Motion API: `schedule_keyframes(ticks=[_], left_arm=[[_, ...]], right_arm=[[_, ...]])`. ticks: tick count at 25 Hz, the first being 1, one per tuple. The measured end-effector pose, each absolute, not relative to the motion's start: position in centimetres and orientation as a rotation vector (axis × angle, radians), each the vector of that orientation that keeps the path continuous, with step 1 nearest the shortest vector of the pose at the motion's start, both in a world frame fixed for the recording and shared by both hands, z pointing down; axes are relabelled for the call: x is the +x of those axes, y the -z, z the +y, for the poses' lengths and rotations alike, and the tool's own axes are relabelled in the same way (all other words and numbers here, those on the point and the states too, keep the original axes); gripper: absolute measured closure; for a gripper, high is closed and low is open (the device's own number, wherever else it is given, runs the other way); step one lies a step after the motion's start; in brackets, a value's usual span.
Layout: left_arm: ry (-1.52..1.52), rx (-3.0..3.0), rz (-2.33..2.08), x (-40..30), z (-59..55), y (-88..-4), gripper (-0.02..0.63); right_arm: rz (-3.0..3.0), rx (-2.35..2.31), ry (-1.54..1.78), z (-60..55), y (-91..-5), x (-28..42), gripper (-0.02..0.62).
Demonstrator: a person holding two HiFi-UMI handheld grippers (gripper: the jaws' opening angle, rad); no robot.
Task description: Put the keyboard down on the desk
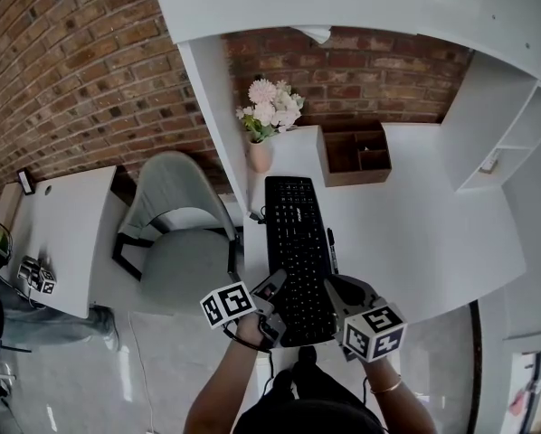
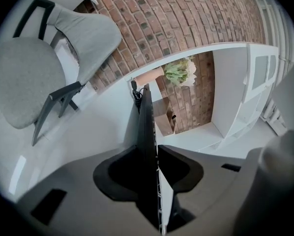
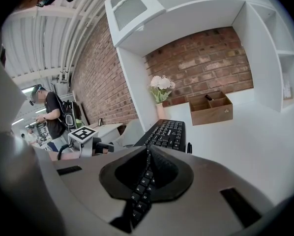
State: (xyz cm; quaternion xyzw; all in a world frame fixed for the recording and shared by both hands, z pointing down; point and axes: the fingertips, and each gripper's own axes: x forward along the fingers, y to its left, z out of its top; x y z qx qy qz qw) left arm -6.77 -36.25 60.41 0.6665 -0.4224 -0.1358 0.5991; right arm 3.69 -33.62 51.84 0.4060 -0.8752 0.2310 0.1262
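Your left gripper (image 2: pixel 149 166) has its jaws closed on the keyboard (image 2: pixel 146 127), which runs edge-on between the pads and away toward the brick wall. Your right gripper (image 3: pixel 148 173) is clamped on it too, with a row of keys caught between its pads. From above, both grips sit at the near end, one on each long side.

Expect a light, stiff plastic slab that won't sag. The keys give under pressure and the casing is probably slick, so hold it by the rim, not the key tops. Because both holds are at one end, the far end likely swings easily, so keep the two sides level.

Beyond the jaws, the board stretches lengthwise over the white desk (image 1: pixel 415 233). Its near end reaches out past the front edge and its far end lies close to the vase (image 1: pixel 260 156). Whether it rests flat yet, you cannot tell. A pen (image 1: pixel 331 247) lies just beside its right edge.
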Motion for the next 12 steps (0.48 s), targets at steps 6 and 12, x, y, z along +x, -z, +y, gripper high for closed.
schedule_keyframes(ticks=[6,12], left_arm=[[0.199,1.576,-1.042,-6.5,-36.2,-60.7,0.471],[0.135,1.613,-1.139,-7.6,-36.4,-60.5,0.449]], right_arm=[[-2.558,1.186,-0.67,-33.7,-51.5,3.6,0.588],[-2.557,1.196,-0.679,-33.7,-51.5,3.7,0.588]])
